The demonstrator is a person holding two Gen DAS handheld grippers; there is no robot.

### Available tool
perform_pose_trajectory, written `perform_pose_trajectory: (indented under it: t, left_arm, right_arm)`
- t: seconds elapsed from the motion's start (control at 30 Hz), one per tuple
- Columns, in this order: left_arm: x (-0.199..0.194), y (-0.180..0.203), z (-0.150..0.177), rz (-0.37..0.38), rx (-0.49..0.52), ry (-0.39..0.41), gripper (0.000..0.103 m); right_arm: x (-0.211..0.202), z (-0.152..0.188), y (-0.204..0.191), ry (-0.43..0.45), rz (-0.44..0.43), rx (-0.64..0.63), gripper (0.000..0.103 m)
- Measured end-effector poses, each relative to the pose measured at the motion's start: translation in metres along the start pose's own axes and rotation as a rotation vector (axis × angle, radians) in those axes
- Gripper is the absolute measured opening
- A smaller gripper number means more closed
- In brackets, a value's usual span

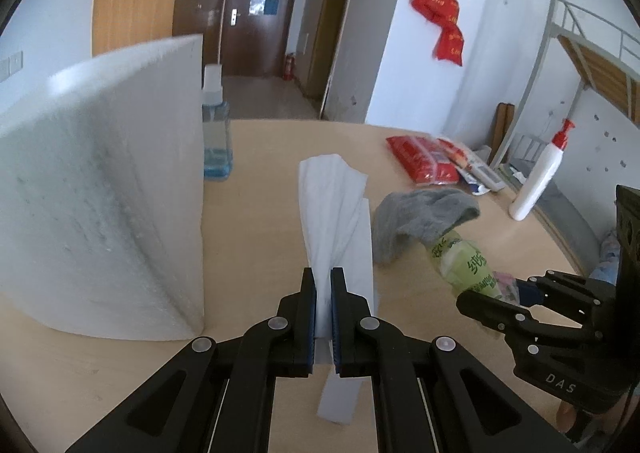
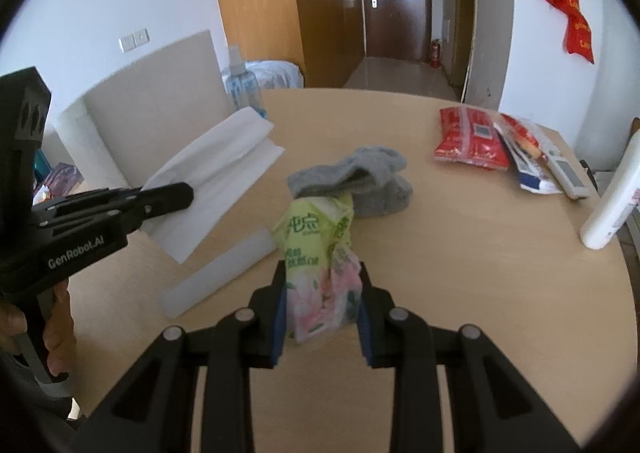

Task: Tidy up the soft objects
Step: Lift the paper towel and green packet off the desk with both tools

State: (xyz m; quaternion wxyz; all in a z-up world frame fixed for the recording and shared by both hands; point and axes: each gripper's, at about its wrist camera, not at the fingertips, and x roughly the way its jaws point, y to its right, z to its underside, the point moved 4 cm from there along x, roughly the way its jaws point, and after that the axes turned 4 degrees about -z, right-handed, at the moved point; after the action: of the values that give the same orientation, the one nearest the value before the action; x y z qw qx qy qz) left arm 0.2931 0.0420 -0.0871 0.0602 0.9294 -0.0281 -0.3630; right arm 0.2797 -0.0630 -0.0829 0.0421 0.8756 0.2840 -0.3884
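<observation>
Holding 2 soft items above the wooden table [image 2: 460, 253]: left gripper [image 1: 324, 305] pinches white folded paper towel [image 1: 332, 213]; right gripper [image 2: 322, 305] squeezes green tissue pack [image 2: 316, 253], grey cloth [image 2: 360, 177] draped on top. Lift slowly, level.

"GenRobot.AI" on the left gripper [image 2: 172, 195] body, "DAS" on the right gripper [image 1: 486, 303] body (tissue pack [image 2: 320, 265] print unreadable)
</observation>
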Motion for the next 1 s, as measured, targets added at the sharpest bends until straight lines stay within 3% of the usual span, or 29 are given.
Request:
perform_pose_trajectory:
  t: [0.47, 0.63, 0.67, 0.77, 1.0]
  left_arm:
    - [-0.043, 0.012, -0.009, 0.013, 0.011, 0.091, 0.007]
    - [-0.05, 0.017, -0.007, 0.006, 0.027, 0.11, 0.007]
    - [-0.051, 0.018, -0.007, 0.008, 0.029, 0.11, 0.007]
    - [-0.058, 0.017, -0.005, 0.003, 0.033, 0.127, 0.007]
    - [-0.067, 0.018, -0.004, 0.008, 0.04, 0.139, 0.007]
  right_arm:
    - [-0.059, -0.015, -0.003, 0.152, 0.034, 0.023, 0.034]
    - [-0.05, -0.013, 0.002, 0.112, 0.056, 0.035, 0.034]
    - [-0.053, -0.013, 0.006, 0.129, 0.03, 0.068, 0.034]
    - [-0.061, -0.013, 0.013, 0.151, 0.081, 0.067, 0.034]
    - [-0.079, -0.015, 0.0, 0.186, 0.057, 0.031, 0.034]
